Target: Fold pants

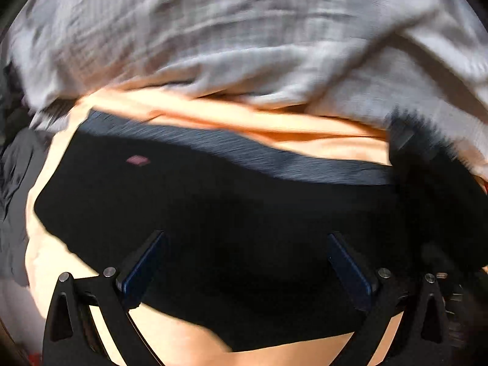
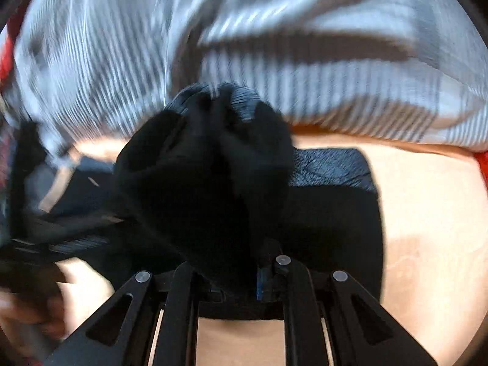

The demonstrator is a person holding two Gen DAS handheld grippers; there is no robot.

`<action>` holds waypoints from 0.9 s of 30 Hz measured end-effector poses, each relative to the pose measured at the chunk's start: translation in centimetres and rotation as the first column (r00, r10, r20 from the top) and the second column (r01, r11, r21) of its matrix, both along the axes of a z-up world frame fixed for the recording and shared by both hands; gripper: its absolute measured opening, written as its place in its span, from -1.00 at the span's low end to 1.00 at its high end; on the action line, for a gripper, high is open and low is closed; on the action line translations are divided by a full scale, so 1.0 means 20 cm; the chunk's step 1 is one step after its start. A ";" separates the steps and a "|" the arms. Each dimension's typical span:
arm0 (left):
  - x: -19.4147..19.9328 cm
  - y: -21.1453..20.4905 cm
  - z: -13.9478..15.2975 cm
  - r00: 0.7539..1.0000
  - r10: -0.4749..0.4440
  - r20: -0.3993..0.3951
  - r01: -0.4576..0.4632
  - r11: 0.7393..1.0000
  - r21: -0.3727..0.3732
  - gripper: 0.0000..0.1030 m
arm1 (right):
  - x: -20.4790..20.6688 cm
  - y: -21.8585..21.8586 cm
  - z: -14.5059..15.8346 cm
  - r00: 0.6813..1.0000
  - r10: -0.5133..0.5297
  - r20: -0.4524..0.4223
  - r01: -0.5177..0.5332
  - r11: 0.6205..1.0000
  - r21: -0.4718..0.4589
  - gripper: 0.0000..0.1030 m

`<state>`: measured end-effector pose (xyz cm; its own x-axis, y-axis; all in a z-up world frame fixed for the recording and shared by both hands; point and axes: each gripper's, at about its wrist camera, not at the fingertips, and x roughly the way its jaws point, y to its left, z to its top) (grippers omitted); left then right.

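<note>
The pants [image 1: 213,213] are black, their waistband [image 1: 244,149] finely ribbed; the sheet [image 2: 427,213] beneath is pale peach. The cloth [image 2: 305,76] behind is grey-and-white striped.

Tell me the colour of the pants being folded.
Black. The pants show best in the left wrist view, spread over a peach surface.

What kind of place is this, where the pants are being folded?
Probably a bed at home: black pants lie on a soft peach sheet, with a rumpled grey striped cloth behind. No walls or furniture show, so it's a guess.
</note>
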<state>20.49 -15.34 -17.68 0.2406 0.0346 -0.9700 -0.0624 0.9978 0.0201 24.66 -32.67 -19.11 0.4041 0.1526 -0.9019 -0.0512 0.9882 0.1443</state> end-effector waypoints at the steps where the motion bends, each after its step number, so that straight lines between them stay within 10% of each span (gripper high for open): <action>1: -0.01 0.06 0.00 1.000 0.015 -0.004 -0.015 1.000 0.002 1.00 | 0.01 0.07 -0.06 1.000 0.009 -0.019 -0.010 0.999 -0.053 -0.66; 7: 0.00 0.33 -0.04 0.999 0.052 0.011 -0.053 0.998 0.023 1.00 | -0.02 0.49 -0.17 0.990 0.138 -0.027 -0.138 0.915 -0.380 0.11; 14: -0.01 0.27 0.02 0.999 -0.034 0.015 0.035 0.999 -0.042 1.00 | -0.31 0.48 0.05 0.962 0.268 0.056 -0.238 0.919 -0.315 0.21; 20: -0.03 -0.07 0.05 0.972 -0.233 0.043 0.236 0.960 -0.147 0.97 | -0.36 0.07 0.10 0.999 0.054 -0.002 -0.053 0.977 -0.205 0.21; 23: -0.03 -0.25 0.01 0.947 -0.319 0.027 0.318 0.926 -0.204 0.50 | -0.36 -0.08 0.08 0.999 -0.036 -0.039 0.028 0.983 -0.182 0.21; 27: -0.03 -0.36 -0.04 0.940 -0.342 0.009 0.333 0.908 -0.254 0.38 | -0.38 -0.17 0.08 0.994 -0.093 -0.064 0.083 0.986 -0.145 0.21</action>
<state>19.92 -22.62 -18.44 0.1607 -0.2856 -0.9448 0.2755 0.9321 -0.2350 17.05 -36.15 -17.57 0.3449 -0.0117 -0.9385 0.0418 0.9991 0.0029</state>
